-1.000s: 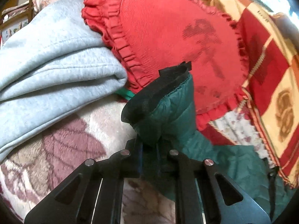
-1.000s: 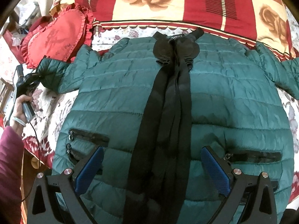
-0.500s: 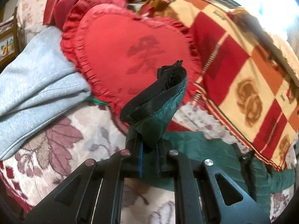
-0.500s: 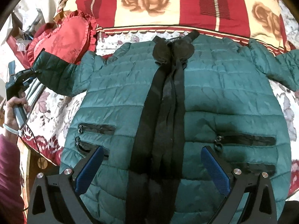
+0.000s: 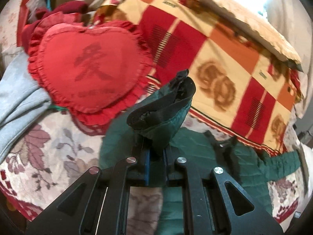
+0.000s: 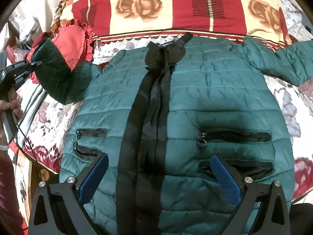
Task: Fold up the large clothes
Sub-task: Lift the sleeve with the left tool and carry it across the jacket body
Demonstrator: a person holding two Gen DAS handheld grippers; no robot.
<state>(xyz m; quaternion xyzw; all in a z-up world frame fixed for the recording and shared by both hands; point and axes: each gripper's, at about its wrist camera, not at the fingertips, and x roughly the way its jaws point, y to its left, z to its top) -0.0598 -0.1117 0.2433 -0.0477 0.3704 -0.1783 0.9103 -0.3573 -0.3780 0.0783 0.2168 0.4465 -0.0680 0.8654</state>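
Jacket (image 6: 195, 101) lies flat, unfolded; my left gripper (image 5: 156, 154) pinches one sleeve cuff (image 5: 162, 105), lifted; right gripper (image 6: 160, 178) spread, empty; folding barely begun

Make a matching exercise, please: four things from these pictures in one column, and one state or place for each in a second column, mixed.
Column 1
1. left gripper
2. right gripper
3. heart cushion
4. jacket's other sleeve

Column 2
A. lies flat on the bed, spread to the side
B. jaws wide apart above the jacket front
C. red, with a frilled edge
D. shut on a green sleeve cuff

Pairs: 1-D, 2-B, 3-C, 4-A
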